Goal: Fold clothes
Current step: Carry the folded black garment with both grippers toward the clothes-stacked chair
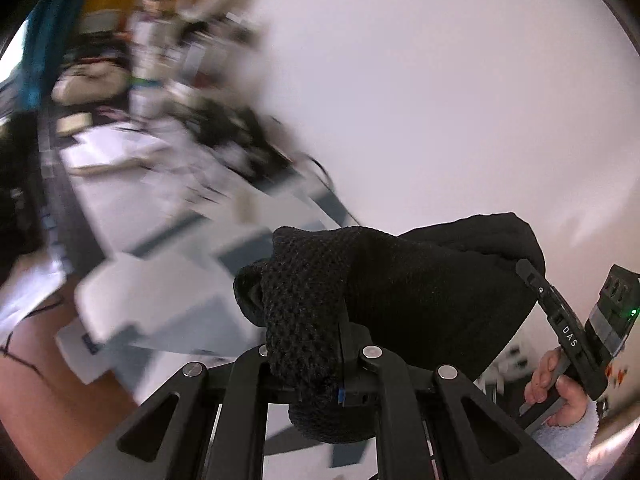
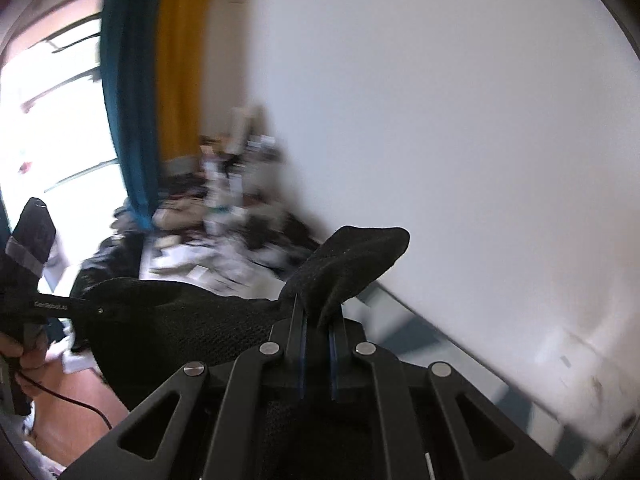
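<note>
Black knit (image 1: 400,280) — left gripper (image 1: 340,360) and right gripper (image 2: 318,320) each clenched on an edge, aloft; thin bite risks slipping free.

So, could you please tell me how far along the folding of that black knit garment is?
Done: both tools have a grip, the left tool and right tool each shut on the black knit garment, which is stretched in the air between them. In hand: holding it up. Left: no fold shows yet, so laying it down and folding remain.
</note>
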`<state>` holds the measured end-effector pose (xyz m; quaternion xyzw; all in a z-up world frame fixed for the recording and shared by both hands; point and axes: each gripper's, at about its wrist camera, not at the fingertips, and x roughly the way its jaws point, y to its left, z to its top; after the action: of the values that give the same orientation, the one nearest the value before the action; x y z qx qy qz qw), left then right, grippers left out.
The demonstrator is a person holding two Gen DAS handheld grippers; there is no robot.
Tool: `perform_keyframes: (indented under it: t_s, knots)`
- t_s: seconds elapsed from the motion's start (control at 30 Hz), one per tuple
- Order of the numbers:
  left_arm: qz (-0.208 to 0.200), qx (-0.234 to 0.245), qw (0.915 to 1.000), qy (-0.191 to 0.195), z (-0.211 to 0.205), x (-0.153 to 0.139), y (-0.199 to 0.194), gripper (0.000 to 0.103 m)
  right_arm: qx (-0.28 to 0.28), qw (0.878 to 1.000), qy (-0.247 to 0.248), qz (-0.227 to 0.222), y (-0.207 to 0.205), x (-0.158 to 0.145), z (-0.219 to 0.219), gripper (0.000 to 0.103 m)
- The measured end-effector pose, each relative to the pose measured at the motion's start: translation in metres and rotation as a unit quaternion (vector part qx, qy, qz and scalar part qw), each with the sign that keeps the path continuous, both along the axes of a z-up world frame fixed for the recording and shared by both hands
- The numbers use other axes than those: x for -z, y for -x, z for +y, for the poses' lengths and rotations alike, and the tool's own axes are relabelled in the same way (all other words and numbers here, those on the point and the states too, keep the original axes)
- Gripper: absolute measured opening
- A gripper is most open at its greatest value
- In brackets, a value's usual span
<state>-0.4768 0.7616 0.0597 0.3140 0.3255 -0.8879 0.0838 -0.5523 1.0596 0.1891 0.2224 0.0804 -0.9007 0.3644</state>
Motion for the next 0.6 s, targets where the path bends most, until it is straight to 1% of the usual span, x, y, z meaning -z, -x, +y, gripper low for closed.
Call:
perform_keyframes:
  t_s: [0.07, 0.13, 0.2, 0.27, 0.33, 0.4, 0.5, 0.53, 0.6]
  knots:
    - [0.014, -0.037, 0.9992, 0.001, -0.038, -0.007, -0.039, 0.009, -0.045, 0.999, 0.002, 0.008, -0.010, -0.009, -0.055, 0.007]
    - [0.027, -0.076, 0.9967, 0.004, -0.079, -0.013, -0.081, 0.009, -0.083, 0.996, 0.002, 0.015, -0.024, -0.017, -0.105, 0.007]
    - [0.035, -0.118, 0.9924, 0.004, -0.120, -0.013, -0.125, 0.009, -0.127, 0.992, 0.001, 0.017, -0.043, -0.022, -0.168, 0.007]
    - [0.041, -0.160, 0.9862, 0.002, -0.160, -0.009, -0.169, 0.009, -0.169, 0.986, 0.000, 0.016, -0.064, -0.026, -0.229, 0.007]
    - [0.038, -0.206, 0.9778, 0.002, -0.198, -0.002, -0.215, 0.009, -0.204, 0.979, -0.002, 0.010, -0.085, -0.026, -0.282, 0.007]
    - [0.031, -0.246, 0.9687, -0.003, -0.229, 0.005, -0.255, 0.009, -0.240, 0.971, -0.008, 0.002, -0.105, -0.019, -0.338, 0.007]
    - [0.015, -0.296, 0.9550, -0.011, -0.266, 0.015, -0.303, 0.009, -0.289, 0.957, -0.017, -0.014, -0.136, -0.005, -0.412, 0.007]
    - [0.008, -0.313, 0.9495, -0.012, -0.277, 0.019, -0.318, 0.009, -0.304, 0.952, -0.020, -0.019, -0.146, 0.000, -0.435, 0.007]
    - [-0.001, -0.346, 0.9379, -0.025, -0.295, 0.027, -0.347, 0.009, -0.335, 0.941, -0.032, -0.040, -0.162, 0.014, -0.484, 0.007]
